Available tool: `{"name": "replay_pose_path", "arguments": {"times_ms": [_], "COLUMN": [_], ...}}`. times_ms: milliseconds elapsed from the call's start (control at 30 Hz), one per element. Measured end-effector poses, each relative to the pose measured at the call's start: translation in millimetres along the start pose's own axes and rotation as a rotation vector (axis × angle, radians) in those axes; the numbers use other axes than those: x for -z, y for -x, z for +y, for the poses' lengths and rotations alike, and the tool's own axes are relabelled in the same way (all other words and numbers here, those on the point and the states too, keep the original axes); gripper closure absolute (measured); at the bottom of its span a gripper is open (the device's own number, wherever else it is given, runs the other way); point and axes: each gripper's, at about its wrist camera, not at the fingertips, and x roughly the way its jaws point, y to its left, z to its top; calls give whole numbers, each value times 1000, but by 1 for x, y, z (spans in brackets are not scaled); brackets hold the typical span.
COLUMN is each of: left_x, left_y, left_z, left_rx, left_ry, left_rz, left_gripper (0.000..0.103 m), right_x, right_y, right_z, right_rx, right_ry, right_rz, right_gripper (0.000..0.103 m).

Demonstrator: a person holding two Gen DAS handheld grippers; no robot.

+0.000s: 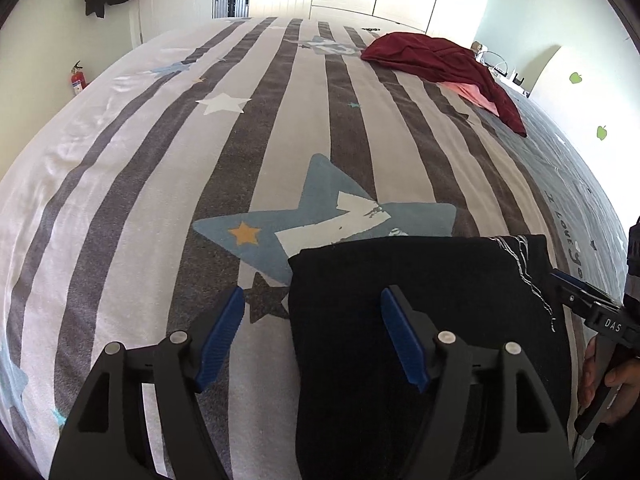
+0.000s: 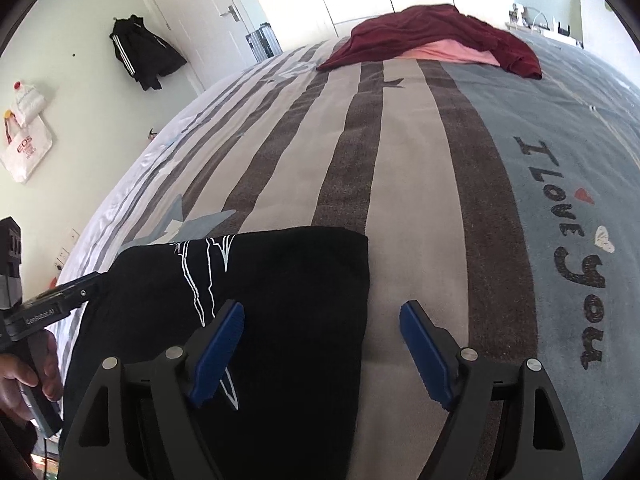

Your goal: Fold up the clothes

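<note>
A folded black garment (image 1: 420,280) with a thin white line print lies on the striped bed cover (image 1: 160,184) at the near edge; it also shows in the right wrist view (image 2: 288,272). My left gripper (image 1: 312,300) is open and empty, straddling the garment's left edge. My right gripper (image 2: 322,316) is open and empty, straddling the garment's right edge. The right gripper also shows at the garment's right side in the left wrist view (image 1: 576,296), and the left gripper's body at the garment's left side in the right wrist view (image 2: 60,300).
A dark red garment (image 1: 444,60) lies over a pink one (image 1: 476,94) at the far right of the bed, also in the right wrist view (image 2: 432,32). A black jacket (image 2: 140,52) hangs on the wall. A bag (image 2: 26,152) hangs on the left wall.
</note>
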Motion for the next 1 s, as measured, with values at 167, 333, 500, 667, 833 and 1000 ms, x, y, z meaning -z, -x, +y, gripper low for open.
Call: {"name": "replay_pose_path", "arguments": {"times_ms": [167,333,500,667,833,1000], "left_x": [-3,1,2,-3,-27,-70], "left_y": [-14,-16,-13,-5,-6,-8], "left_z": [-4,-28,-32,-30,-26,-23], "left_rx": [57,43,50,30,14,-9], "left_ry": [-23,-147,-171,-159,-136,-91], "left_rz": [28,29,5,-62,-106,-161], "left_gripper": [45,76,89,91,92,92], "right_x": [-4,-2,-1,-5,-24,-68], "right_y": [-8,-10,-14,-8,-1,-4], "right_z": [1,8,9,14,23,32], "right_rx": [-18,-59,-73,-80,-71,-42], "right_ry": [0,34,51,82,97,112], "right_rz": [2,0,15,-23,-75,-135], "right_gripper": [21,37,68,88,89,90]}}
